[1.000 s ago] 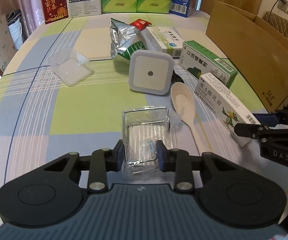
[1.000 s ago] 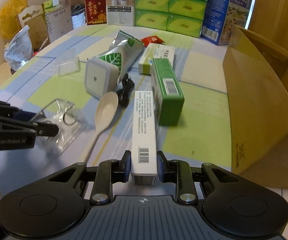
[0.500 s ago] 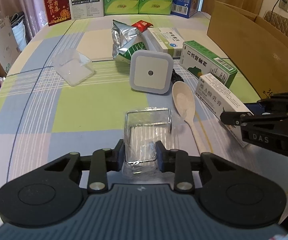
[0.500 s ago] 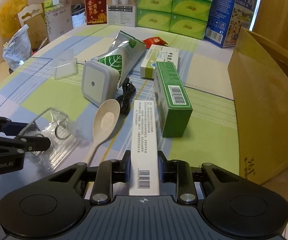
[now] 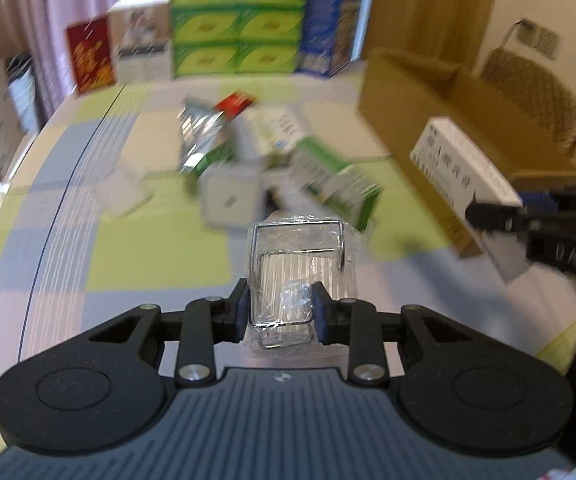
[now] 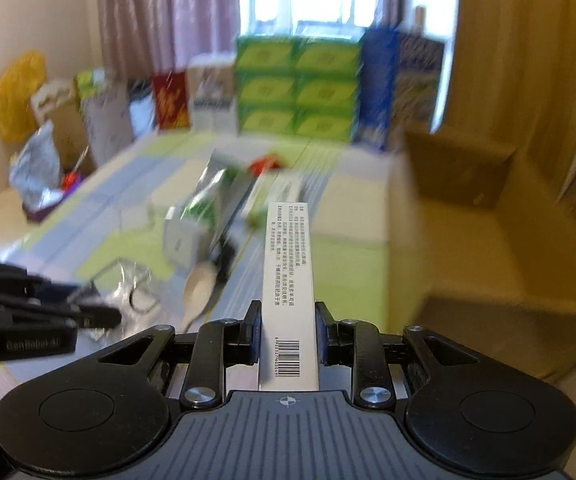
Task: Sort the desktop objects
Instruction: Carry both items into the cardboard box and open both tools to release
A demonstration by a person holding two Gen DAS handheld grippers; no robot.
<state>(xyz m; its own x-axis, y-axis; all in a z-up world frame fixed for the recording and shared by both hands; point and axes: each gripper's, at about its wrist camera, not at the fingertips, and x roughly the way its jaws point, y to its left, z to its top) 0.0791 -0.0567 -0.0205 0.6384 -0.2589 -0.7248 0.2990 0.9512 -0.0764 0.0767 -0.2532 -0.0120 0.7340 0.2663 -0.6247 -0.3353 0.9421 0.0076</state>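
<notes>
- Fingers of our left gripper [image 5: 280, 312] are clenched on a clear plastic packet [image 5: 302, 276] with a bent wire frame inside; we hold it lifted above the checked tablecloth [image 5: 156, 256].
- Our right gripper [image 6: 288, 334] grips a long white carton [image 6: 288, 280] by its barcode end, and the carton points forward, away from us and raised off the table.
- From the left wrist view we see that same white carton [image 5: 466, 170] held in the air in front of the open cardboard box [image 5: 440, 92], with the right gripper [image 5: 500, 216] clamped on its near end.
- From the right wrist view our left gripper [image 6: 104, 314] comes in from the left edge, the packet [image 6: 132, 284] at its tips.
- On the table, well apart from both grippers, lie a white square night light [image 5: 232, 200], a green carton [image 5: 336, 176], a silver foil pouch [image 5: 204, 136] and a pale spoon [image 6: 200, 284].
- Both views are blurred, so we cannot read the finer details of the objects on the table.
- Green tissue packs [image 6: 296, 88] are stacked at the far end.
</notes>
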